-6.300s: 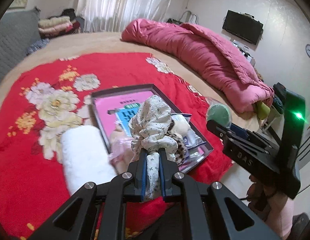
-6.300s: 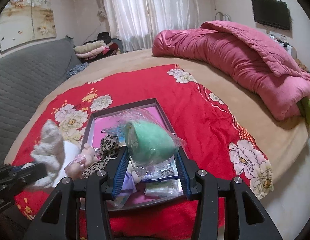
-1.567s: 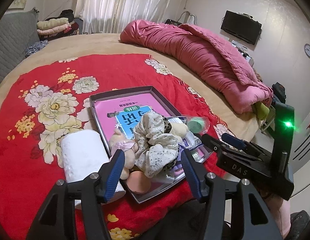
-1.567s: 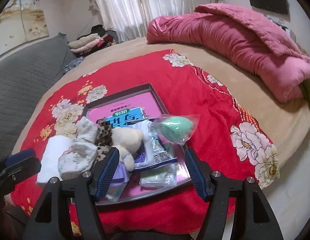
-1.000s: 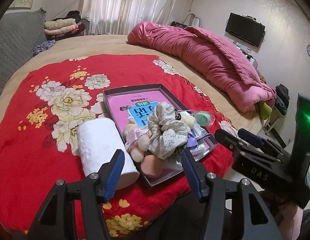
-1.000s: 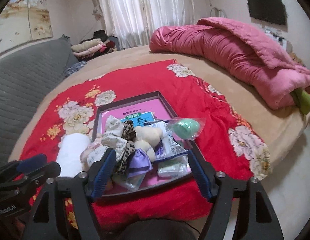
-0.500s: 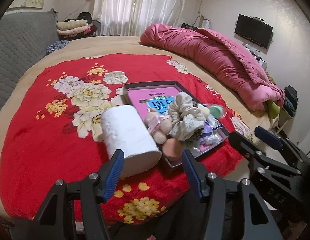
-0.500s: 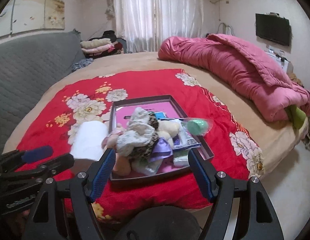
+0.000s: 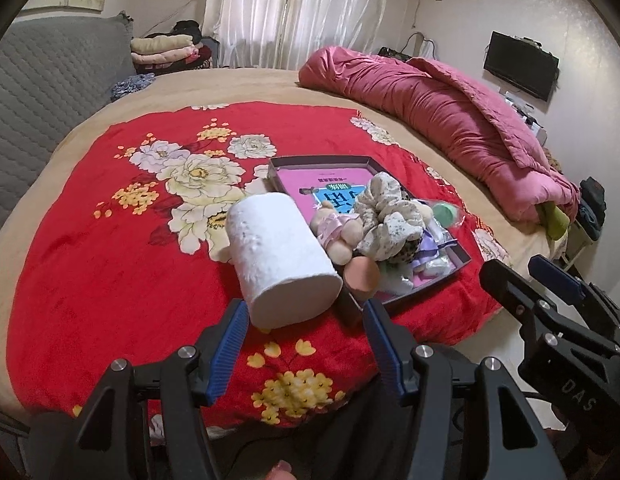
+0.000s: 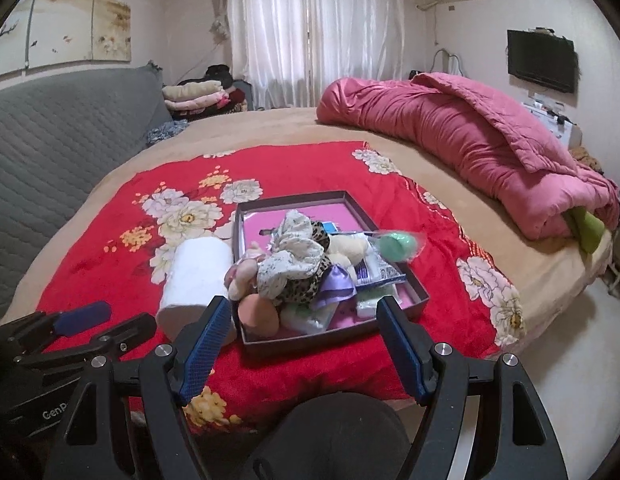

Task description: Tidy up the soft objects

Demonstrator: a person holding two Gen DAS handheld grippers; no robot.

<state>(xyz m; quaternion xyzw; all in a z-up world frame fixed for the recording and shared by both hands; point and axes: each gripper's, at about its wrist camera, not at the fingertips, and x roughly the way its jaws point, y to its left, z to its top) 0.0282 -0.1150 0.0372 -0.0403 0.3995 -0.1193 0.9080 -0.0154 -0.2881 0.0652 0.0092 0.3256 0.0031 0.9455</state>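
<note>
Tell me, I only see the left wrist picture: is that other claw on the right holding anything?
Observer: No. Its own camera shows the right gripper open, nothing between its fingers.
Visitor: What hides behind the flowery scrunchie?
Observer: A blue-printed packet, lying in the tray beside a cream plush.
Visitor: Is the white roll in the tray too?
Observer: No. The tray's left wall shows here, and the roll lies outside it on the red blanket.

red floral blanket (image 10: 110,248), white roll (image 10: 196,276), possibly leopard-print scrunchie (image 10: 306,284)
</note>
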